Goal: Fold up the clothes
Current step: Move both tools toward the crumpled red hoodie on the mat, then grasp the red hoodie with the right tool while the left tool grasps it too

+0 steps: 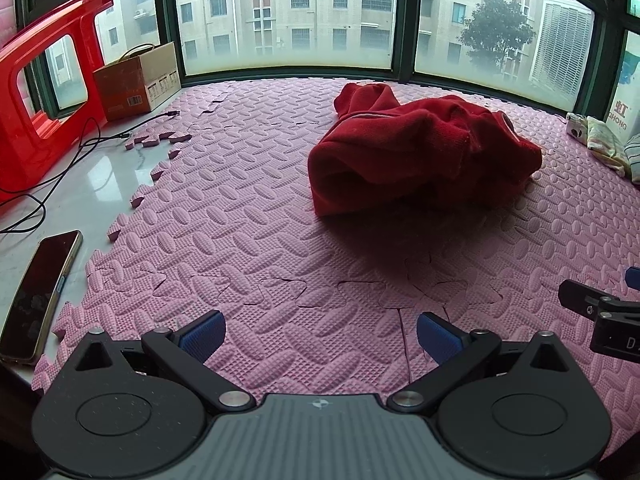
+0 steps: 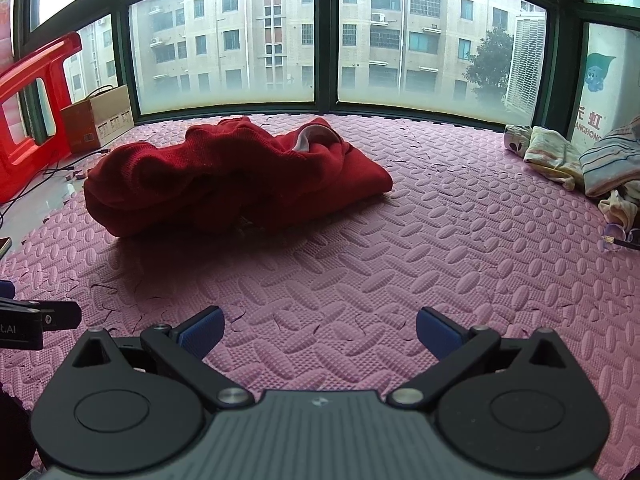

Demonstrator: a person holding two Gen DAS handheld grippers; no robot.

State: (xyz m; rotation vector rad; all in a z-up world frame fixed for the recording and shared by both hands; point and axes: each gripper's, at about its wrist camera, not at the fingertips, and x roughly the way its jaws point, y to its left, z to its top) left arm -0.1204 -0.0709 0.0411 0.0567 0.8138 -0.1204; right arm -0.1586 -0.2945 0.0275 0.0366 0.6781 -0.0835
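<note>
A red knitted sweater [image 1: 420, 152] lies crumpled in a heap on the pink foam mat [image 1: 248, 216], ahead and to the right in the left wrist view. In the right wrist view the sweater [image 2: 224, 176] lies ahead and to the left, a pale inner lining showing near its top. My left gripper [image 1: 320, 336] is open and empty, low over the mat, well short of the sweater. My right gripper [image 2: 318, 334] is open and empty too, also short of the sweater. Each gripper's side shows at the edge of the other's view.
A phone [image 1: 38, 296], black cables [image 1: 60, 160], a cardboard box [image 1: 136, 80] and a red plastic stool [image 1: 44, 92] are at the left on the white sill. Other folded clothes [image 2: 580, 160] lie at the right. Windows [image 2: 320, 36] bound the far side.
</note>
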